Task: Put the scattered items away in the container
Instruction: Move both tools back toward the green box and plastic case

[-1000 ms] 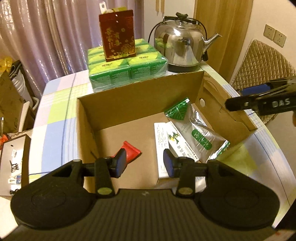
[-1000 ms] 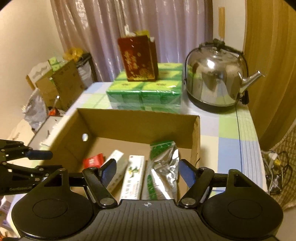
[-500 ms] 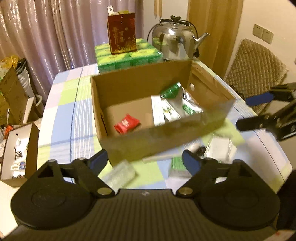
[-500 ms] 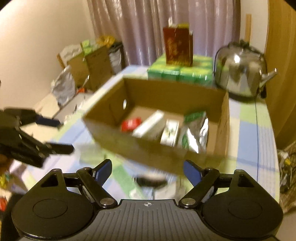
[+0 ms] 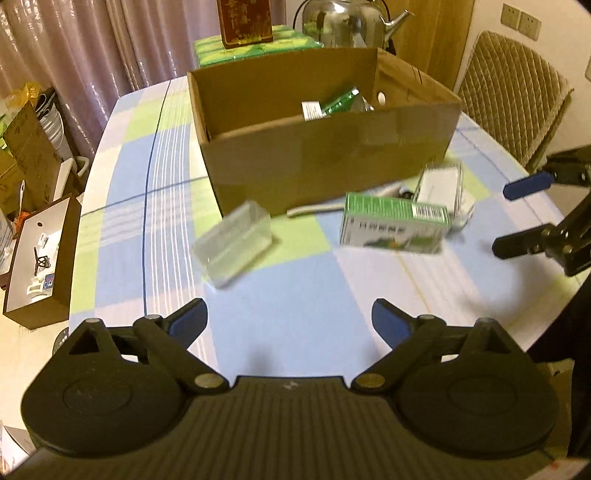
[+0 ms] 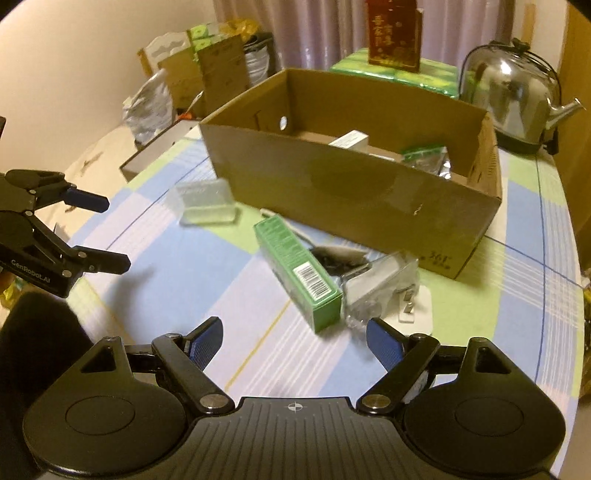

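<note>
The cardboard box (image 5: 325,155) (image 6: 351,192) stands on the checked tablecloth with a few packets inside. In front of it lie a clear plastic case (image 5: 232,243) (image 6: 205,201), a green carton (image 5: 395,225) (image 6: 299,266), a clear pack with a white item (image 5: 441,184) (image 6: 380,280) and a white plug (image 6: 413,302). My left gripper (image 5: 288,314) (image 6: 116,233) hangs over bare cloth short of the plastic case, jaws opening, nothing between them. My right gripper (image 6: 294,326) (image 5: 504,219) is open and empty just short of the green carton's near end.
A steel kettle (image 6: 513,96) and a red box (image 6: 393,33) on stacked green packs stand behind the cardboard box. A padded chair (image 5: 513,103) is past the table's right edge. Open cartons (image 5: 40,258) sit on the floor to the left.
Both grippers have pulled back from over the cardboard box and come lower over the table in front of it. The left jaws have spread wide; the right have widened a little.
</note>
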Demonstrator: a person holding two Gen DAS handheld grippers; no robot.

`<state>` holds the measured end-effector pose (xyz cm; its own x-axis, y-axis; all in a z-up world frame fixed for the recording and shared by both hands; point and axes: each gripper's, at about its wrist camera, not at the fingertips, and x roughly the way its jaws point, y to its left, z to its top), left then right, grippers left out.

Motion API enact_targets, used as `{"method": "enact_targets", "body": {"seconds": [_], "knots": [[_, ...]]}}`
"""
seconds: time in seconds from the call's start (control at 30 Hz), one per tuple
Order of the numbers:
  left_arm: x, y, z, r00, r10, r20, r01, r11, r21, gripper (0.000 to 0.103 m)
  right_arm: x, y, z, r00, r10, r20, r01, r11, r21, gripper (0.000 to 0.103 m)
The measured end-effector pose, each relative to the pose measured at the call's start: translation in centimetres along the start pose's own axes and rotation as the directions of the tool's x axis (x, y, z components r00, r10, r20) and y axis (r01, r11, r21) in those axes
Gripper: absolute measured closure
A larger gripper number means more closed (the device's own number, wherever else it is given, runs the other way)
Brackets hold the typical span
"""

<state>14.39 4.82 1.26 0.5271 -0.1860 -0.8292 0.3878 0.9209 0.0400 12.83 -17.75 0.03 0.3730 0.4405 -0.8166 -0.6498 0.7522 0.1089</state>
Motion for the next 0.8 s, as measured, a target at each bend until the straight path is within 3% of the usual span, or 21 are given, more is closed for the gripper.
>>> {"method": "enact_targets", "body": {"seconds": [0.13,0.8], "knots": [[0.2,0.2,-1.4,1.000,-0.004,-0.015,0.004,1.000,0.002,0.007,0.2,0.2,-0.5,1.000,0.002,-0.006,-0.002,1.000,-0.017,0.005],[1.8,2.2,-2.1,0.999,0.016,-0.045,-0.015,0.999,0.030,0.006,2.0,0.9,0.4,0.999,0.003,-0.039,-0.006,0.996,-0.087,0.002]]}}
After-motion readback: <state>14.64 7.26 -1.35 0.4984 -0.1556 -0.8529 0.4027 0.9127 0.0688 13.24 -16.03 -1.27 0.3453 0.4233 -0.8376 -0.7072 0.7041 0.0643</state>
